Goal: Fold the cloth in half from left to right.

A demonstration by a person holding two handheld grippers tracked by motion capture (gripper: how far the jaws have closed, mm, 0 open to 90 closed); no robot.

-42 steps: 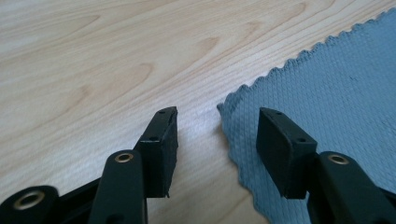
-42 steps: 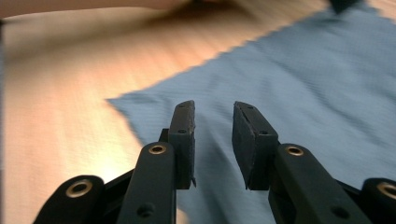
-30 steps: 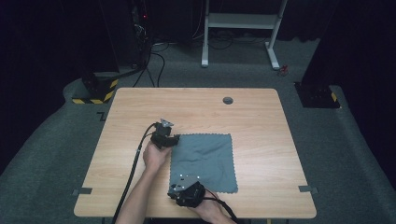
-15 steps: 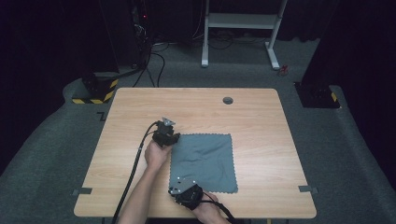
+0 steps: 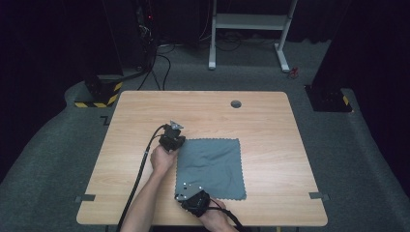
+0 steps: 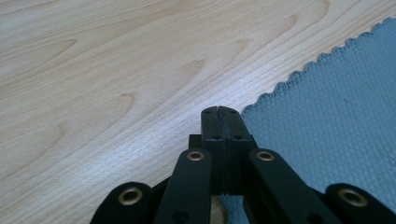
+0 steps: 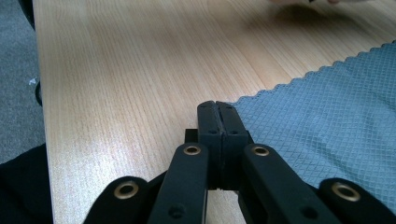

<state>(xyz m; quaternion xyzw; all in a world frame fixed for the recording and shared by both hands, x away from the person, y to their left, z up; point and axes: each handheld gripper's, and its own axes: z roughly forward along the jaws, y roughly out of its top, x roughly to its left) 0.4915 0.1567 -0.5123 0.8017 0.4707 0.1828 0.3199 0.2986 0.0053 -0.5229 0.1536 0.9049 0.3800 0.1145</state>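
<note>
- The wooden table (image 5: 145,116) is bare along its left part; a black cable (image 5: 140,171) trails from the left gripper over the near edge, where it is cut off by the bottom of the high view.
- The left gripper (image 5: 174,140) sits at the far left corner of the grey cloth (image 5: 212,166). In the left gripper view its jaws are pressed together, tips at the cloth's scalloped corner (image 6: 327,107). Whether a fold of cloth is pinched between them cannot be told, since the jaws cover that spot.
- The person's left hand (image 5: 162,158) wraps the gripper's body and hides its lower part.
- The right gripper (image 5: 191,198) lies at the cloth's near left corner, its hand partly cut off at the bottom of the high view.
- In the right gripper view its jaws are clamped tight at the cloth's edge (image 7: 327,121); any cloth between them is hidden.
- The cloth lies flat at the table's middle, towards the near edge.
- A small dark round hole (image 5: 236,104) shows near the far edge.
</note>
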